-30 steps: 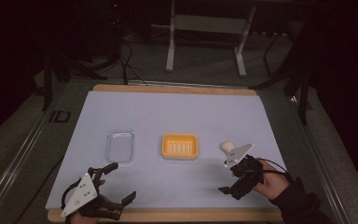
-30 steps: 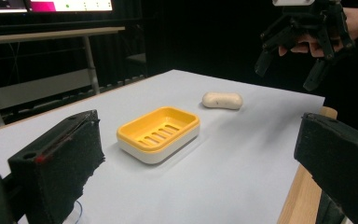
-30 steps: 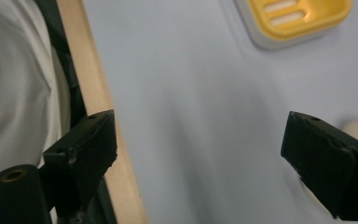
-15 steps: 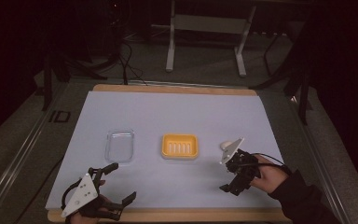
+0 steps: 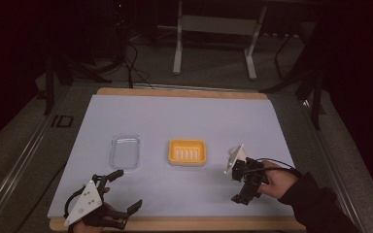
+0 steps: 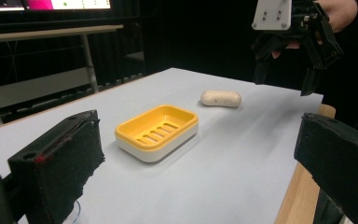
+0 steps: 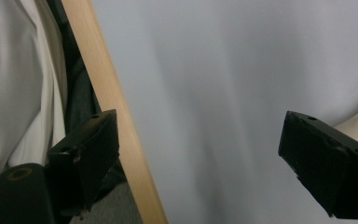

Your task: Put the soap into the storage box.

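**Soap not yet picked, dish still empty**

Right gripper (image 5: 246,180): jaws wide apart, nothing between them. It hangs above the right side of the table, just beside the soap bar and on the person's side of it. Its own camera looks down at the table's wooden edge (image 7: 116,116) and pale sheet.

Left gripper (image 5: 108,206): jaws also spread, empty, parked at the near left corner and aimed across the table toward the dish.

Soap bar (image 6: 220,98): pale, oblong, lying flat on the sheet, right of the yellow soap dish (image 5: 188,152) and clear of it, not touching. In the high view it is mostly hidden behind the right gripper's grey plate.

Progress, as a judgement: the work looks like soap into dish. Nothing done so far; dish slots are bare, soap untouched. Left to do: close on the bar, lift, carry left, set it in the tray. A clear plastic lid or tray (image 5: 125,151) sits left of the dish, well apart; its role can't be told.

Surface: pale blue-white sheet (image 5: 184,116) over a wood-edged board, flat, uncluttered.

Room: dark, with cables on the floor, a metal table frame (image 5: 213,29) behind, and a lit monitor strip (image 6: 46,4) in the left gripper view.
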